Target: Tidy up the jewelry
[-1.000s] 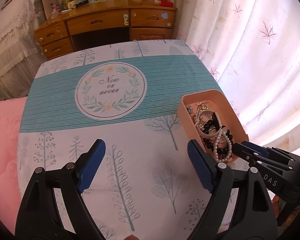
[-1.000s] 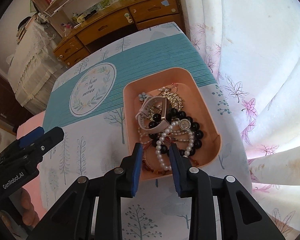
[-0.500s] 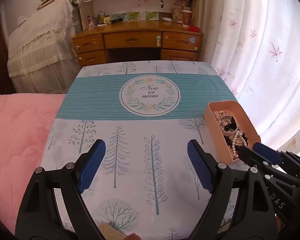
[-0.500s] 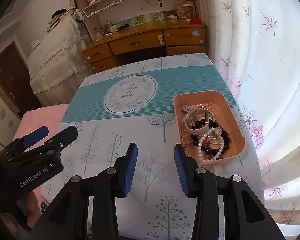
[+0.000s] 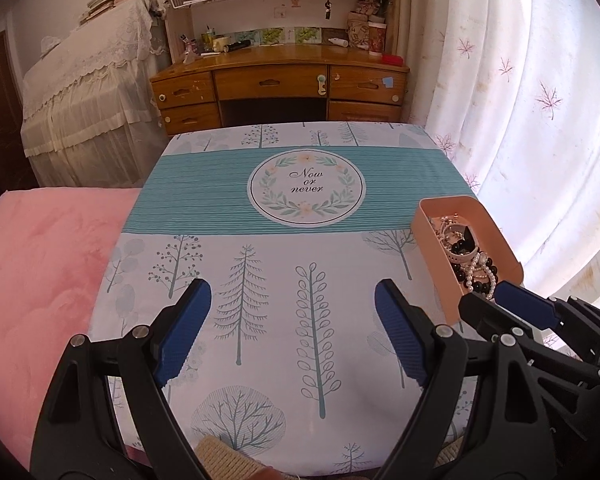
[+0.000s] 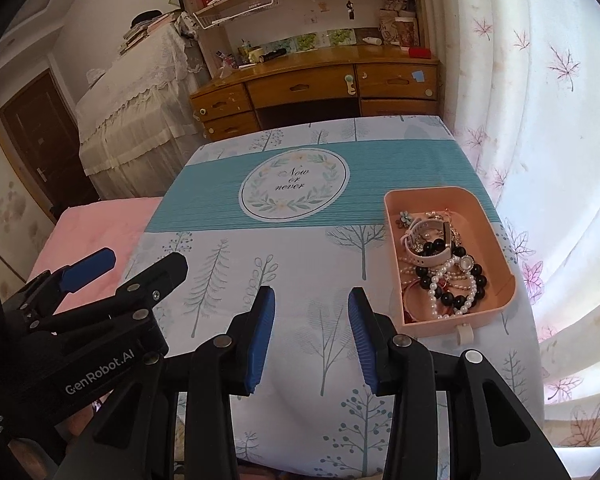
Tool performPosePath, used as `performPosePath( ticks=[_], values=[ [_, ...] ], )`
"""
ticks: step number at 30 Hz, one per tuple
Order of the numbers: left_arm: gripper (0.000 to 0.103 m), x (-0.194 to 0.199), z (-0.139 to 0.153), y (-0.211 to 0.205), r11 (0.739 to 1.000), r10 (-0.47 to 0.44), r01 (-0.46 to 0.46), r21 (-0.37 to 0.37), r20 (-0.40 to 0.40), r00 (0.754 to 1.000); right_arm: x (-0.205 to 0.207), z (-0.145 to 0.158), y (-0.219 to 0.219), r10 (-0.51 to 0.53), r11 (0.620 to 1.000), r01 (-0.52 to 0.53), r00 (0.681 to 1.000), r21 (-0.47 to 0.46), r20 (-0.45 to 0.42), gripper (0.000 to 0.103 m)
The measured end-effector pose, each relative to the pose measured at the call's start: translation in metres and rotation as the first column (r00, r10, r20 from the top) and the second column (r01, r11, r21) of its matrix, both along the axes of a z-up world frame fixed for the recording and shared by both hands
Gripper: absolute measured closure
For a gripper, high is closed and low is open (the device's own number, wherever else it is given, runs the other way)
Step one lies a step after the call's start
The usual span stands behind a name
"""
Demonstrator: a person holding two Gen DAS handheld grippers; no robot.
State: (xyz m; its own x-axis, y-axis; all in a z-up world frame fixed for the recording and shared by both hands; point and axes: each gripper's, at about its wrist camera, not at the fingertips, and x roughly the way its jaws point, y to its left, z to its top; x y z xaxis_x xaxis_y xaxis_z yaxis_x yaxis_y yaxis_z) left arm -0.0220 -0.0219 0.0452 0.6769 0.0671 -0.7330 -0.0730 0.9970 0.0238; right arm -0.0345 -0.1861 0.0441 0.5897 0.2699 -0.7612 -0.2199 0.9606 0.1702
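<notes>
A peach plastic tray (image 6: 496,236) sits at the right edge of the table (image 6: 300,248). It holds a heap of jewelry (image 6: 440,268): a pearl strand, a black bead bracelet, a pink watch, chains. The tray also shows in the left wrist view (image 5: 432,236). My right gripper (image 6: 311,334) is open and empty, above the near table, left of the tray. My left gripper (image 5: 290,330) is wide open and empty over the near middle of the table. Each gripper shows in the other's view: the left (image 6: 128,276) and the right (image 5: 496,304).
The tablecloth has tree prints and a teal band with a round "Now or never" emblem (image 5: 306,188). A pink blanket (image 5: 40,272) lies left of the table. A wooden desk (image 5: 280,88) stands behind it. White curtains (image 5: 532,120) hang on the right.
Both grippers have pulled back and up from the tray toward the near edge of the table. The right gripper's jaws have opened wider. The jewelry stays in the tray.
</notes>
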Motion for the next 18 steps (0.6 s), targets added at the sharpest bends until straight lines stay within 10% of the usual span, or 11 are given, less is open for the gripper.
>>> performPosePath(
  ticks=[18],
  values=[
    [0.021,-0.0034,-0.0018,0.0036,1.0,0.026,-0.026,-0.003,-0.017,1.0,-0.0056,0.0037,0.0049,0.016,1.0,-0.016,1.0,-0.009,0.011,0.064]
  ],
)
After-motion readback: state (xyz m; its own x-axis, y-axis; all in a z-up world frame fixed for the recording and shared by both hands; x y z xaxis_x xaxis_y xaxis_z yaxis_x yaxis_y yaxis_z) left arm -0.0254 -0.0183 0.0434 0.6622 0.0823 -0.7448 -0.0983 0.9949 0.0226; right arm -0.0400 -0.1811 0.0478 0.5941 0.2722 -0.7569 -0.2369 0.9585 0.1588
